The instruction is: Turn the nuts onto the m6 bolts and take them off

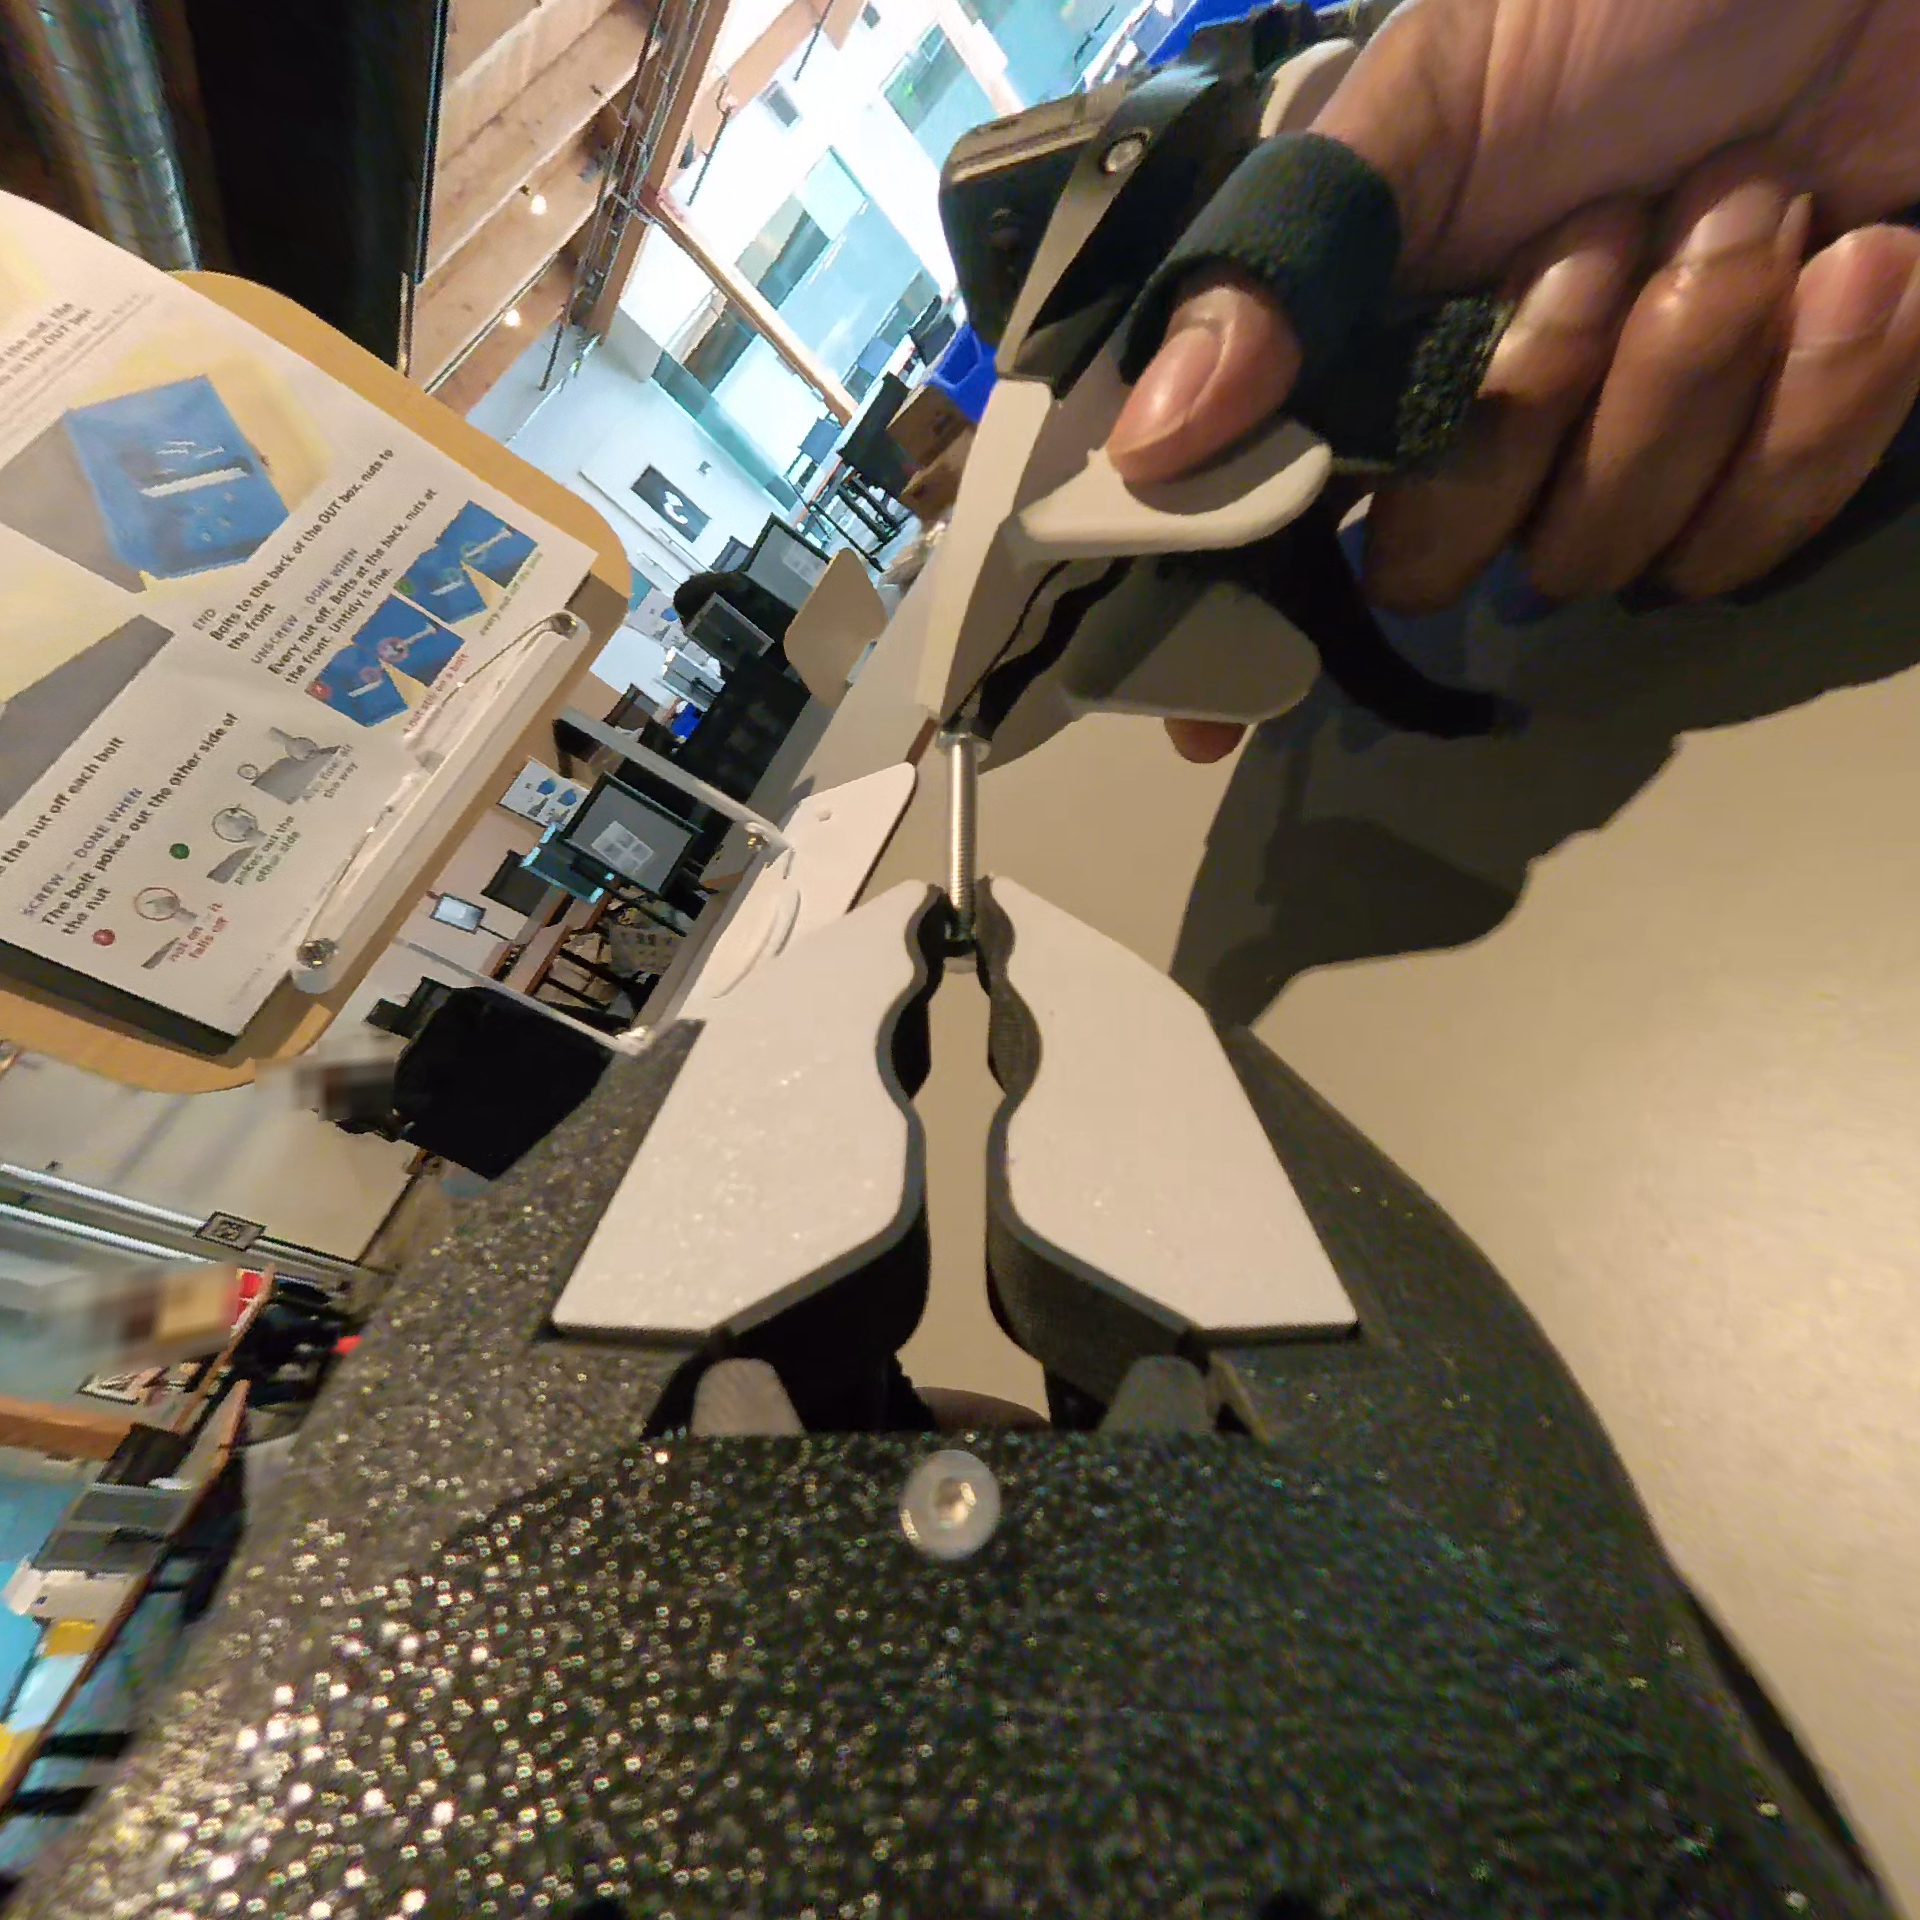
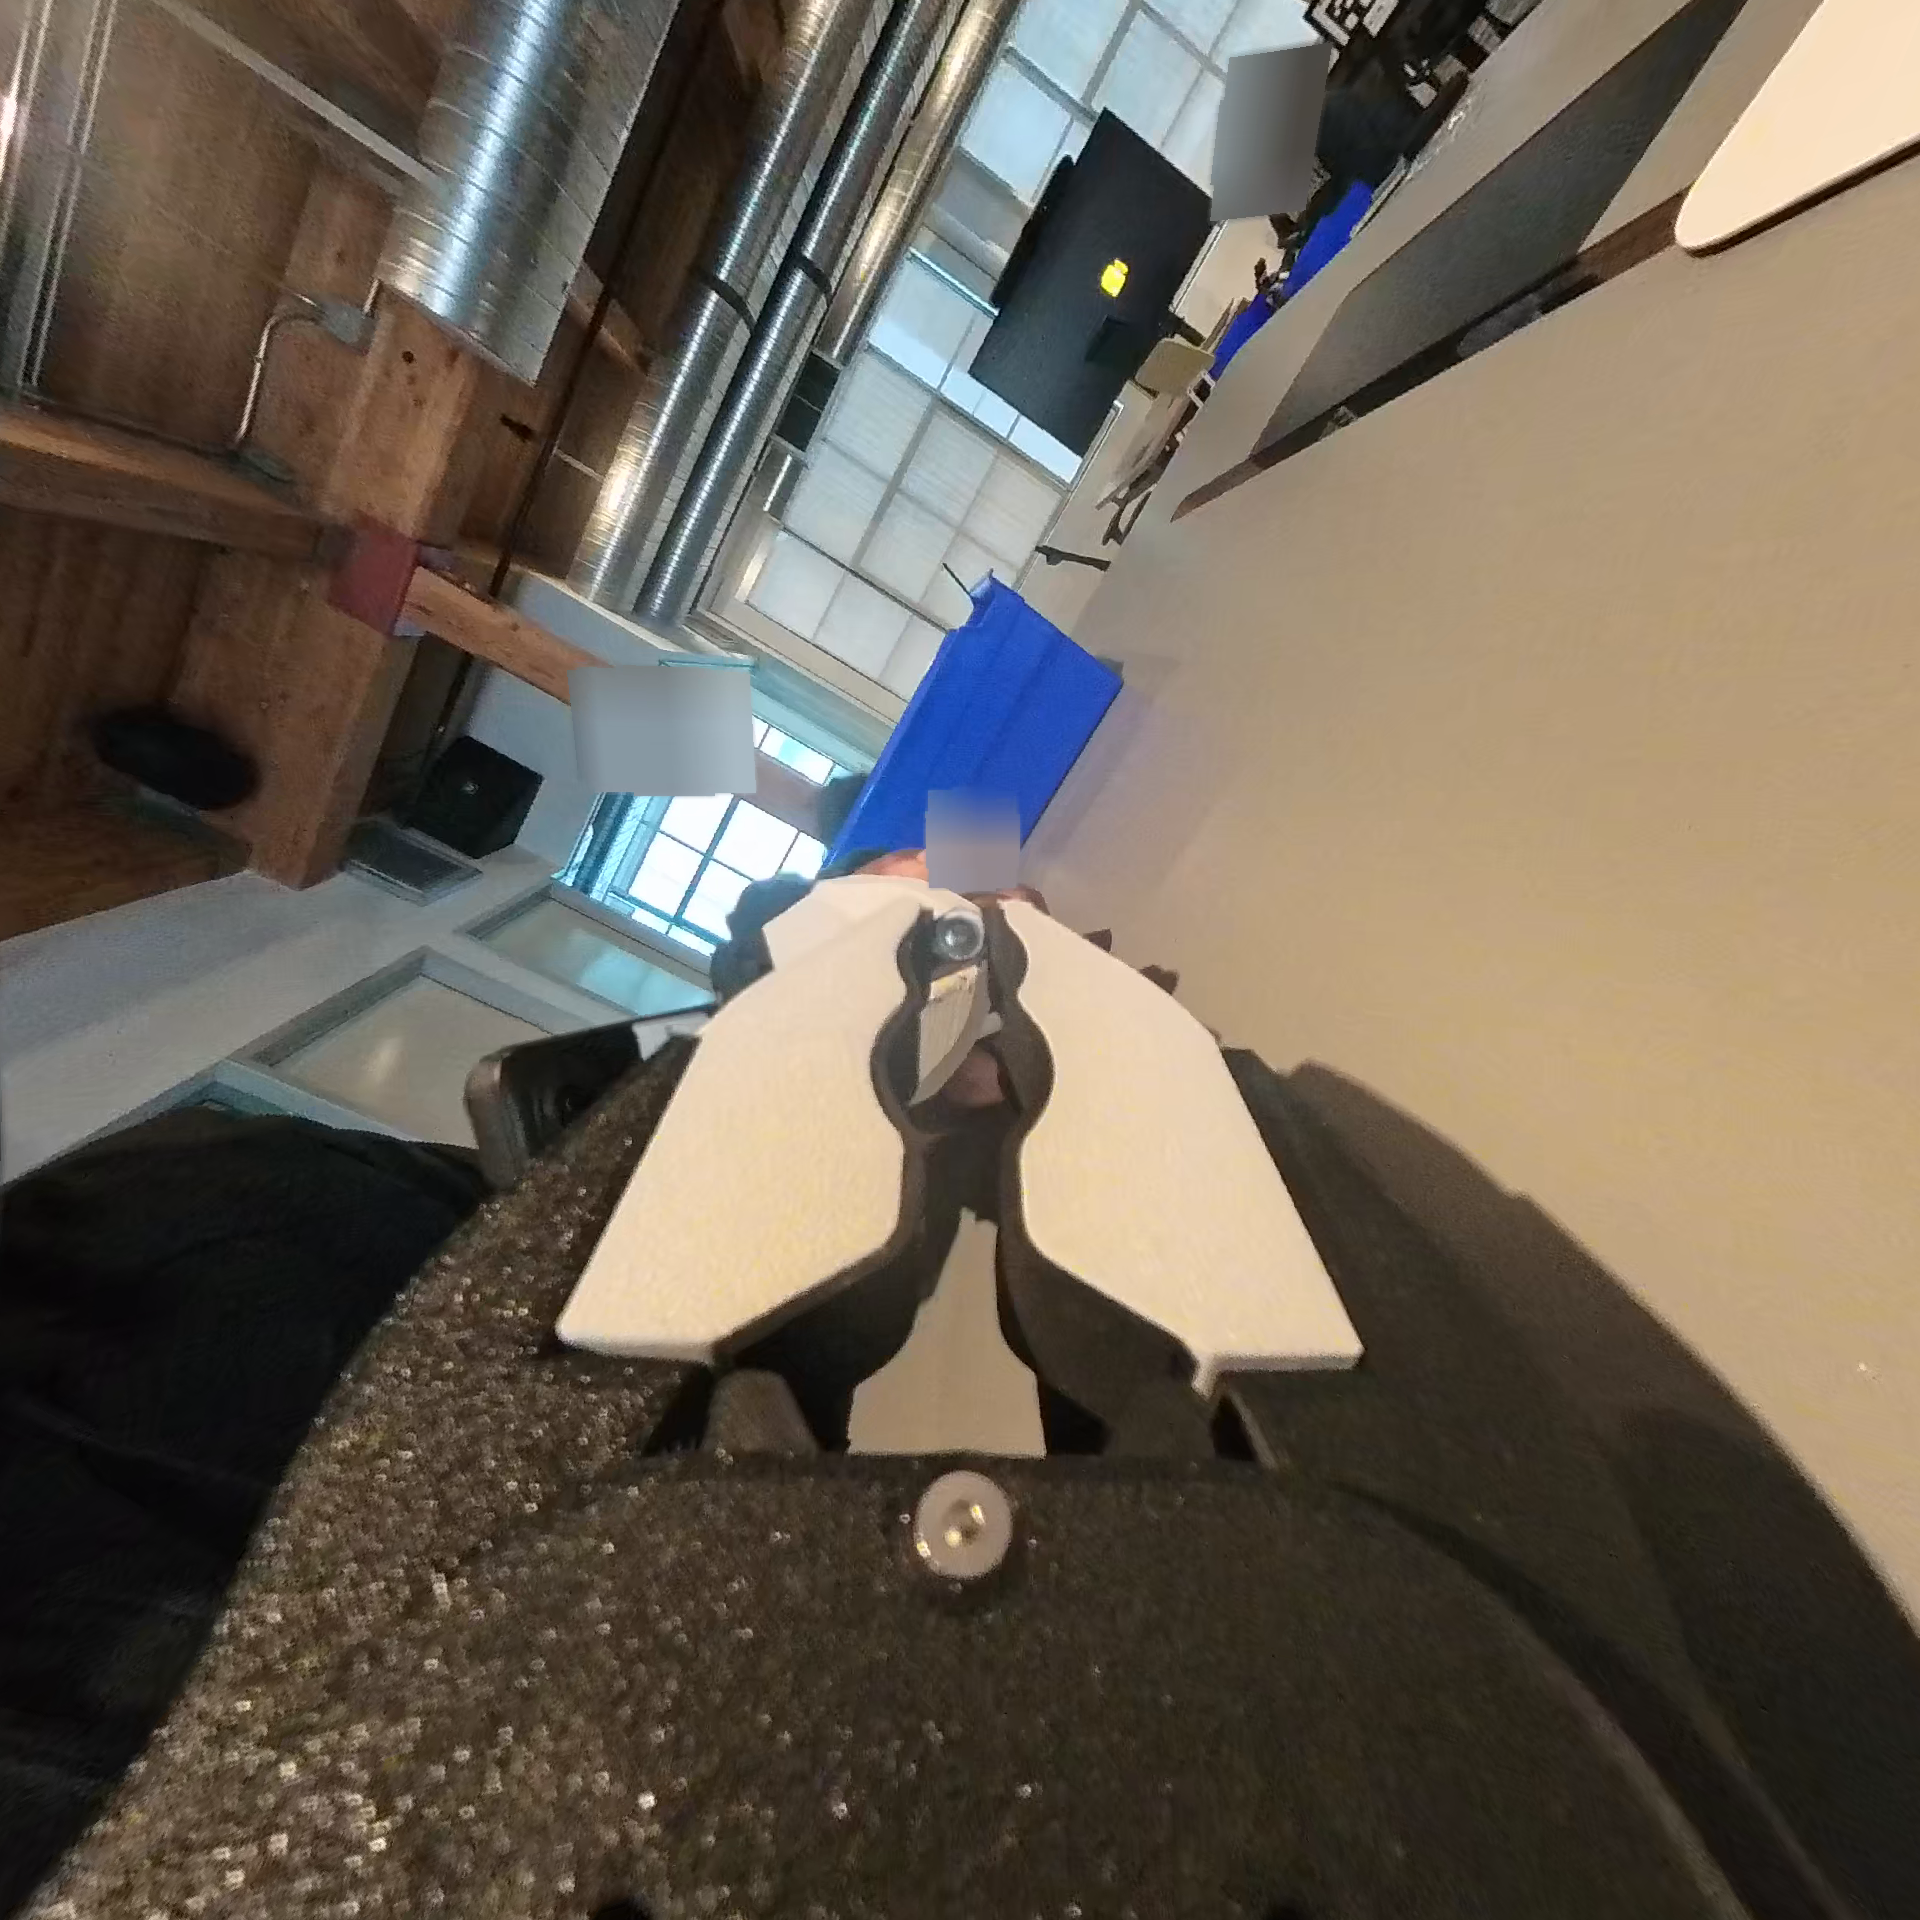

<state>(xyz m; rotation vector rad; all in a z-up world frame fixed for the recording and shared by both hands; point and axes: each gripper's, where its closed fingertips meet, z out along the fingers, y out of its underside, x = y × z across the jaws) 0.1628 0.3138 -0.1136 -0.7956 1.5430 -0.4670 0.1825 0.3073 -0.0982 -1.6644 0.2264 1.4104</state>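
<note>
Basically, left gripper (image 1: 961, 925) pinches one end of the bolt (image 1: 960, 821) to stop it spinning. Right gripper (image 2: 961, 940) clamps the other end, probably gripping the nut; both held above the table (image 1: 1662, 1039).

L gripper (image 1: 961, 914) – white fingers, black glitter body, silver screw | hand (image 1: 1621, 312) w/ black finger strap

Beige table (image 2: 1507, 831); blue bin (image 2: 997, 717) on it; white board (image 2: 1818, 135) at far edge.
</note>
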